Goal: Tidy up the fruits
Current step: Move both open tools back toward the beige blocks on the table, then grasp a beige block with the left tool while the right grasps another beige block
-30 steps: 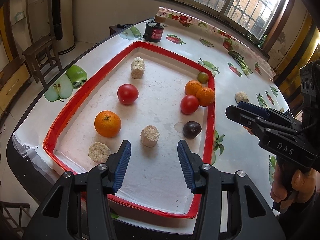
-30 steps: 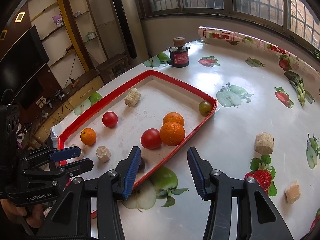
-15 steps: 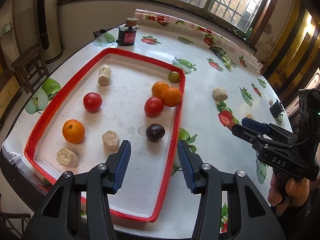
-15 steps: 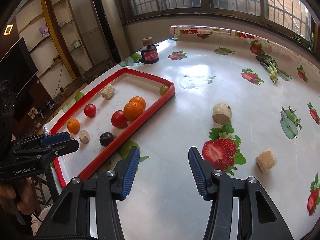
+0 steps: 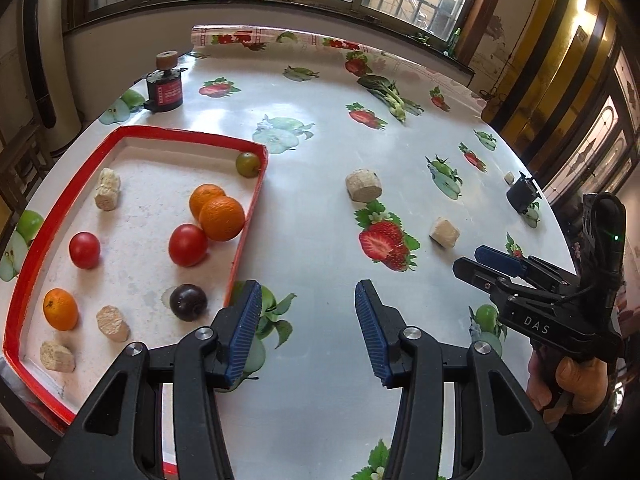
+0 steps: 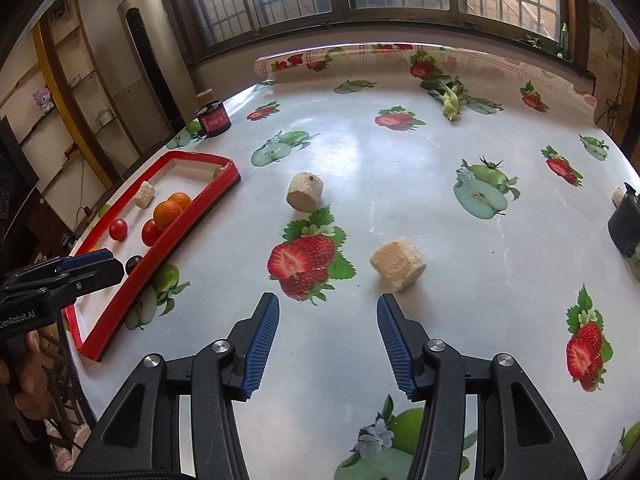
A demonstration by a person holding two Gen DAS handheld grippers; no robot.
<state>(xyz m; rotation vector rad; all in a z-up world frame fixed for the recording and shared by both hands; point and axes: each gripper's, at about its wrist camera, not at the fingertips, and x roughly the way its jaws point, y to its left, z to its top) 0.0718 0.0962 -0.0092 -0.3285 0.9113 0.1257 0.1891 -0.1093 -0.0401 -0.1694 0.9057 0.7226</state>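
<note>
A red-rimmed tray (image 5: 249,216) lies at the left and holds oranges (image 5: 221,218), two tomatoes (image 5: 187,245), a dark plum (image 5: 188,302), a small green fruit (image 5: 247,164) and several beige chunks. Two more beige chunks lie on the tablecloth, a round one (image 6: 305,191) and a blocky one (image 6: 397,264). My left gripper (image 5: 308,300) hangs open over bare cloth just right of the tray's near corner. My right gripper (image 6: 327,312) is open too, with nothing between its fingers and the blocky chunk just ahead and slightly right. It also shows in the left wrist view (image 5: 484,262).
A black jar with a red label (image 5: 164,90) stands beyond the tray's far corner. A small black object (image 6: 626,224) sits at the table's right edge. The cloth is printed with flat fruit pictures and ends in a roll (image 6: 360,54) below the windows.
Both grippers have swept to the right, off the tray and out over the tablecloth. The tray has slid to the left of both views, and the two loose chunks now lie ahead.
</note>
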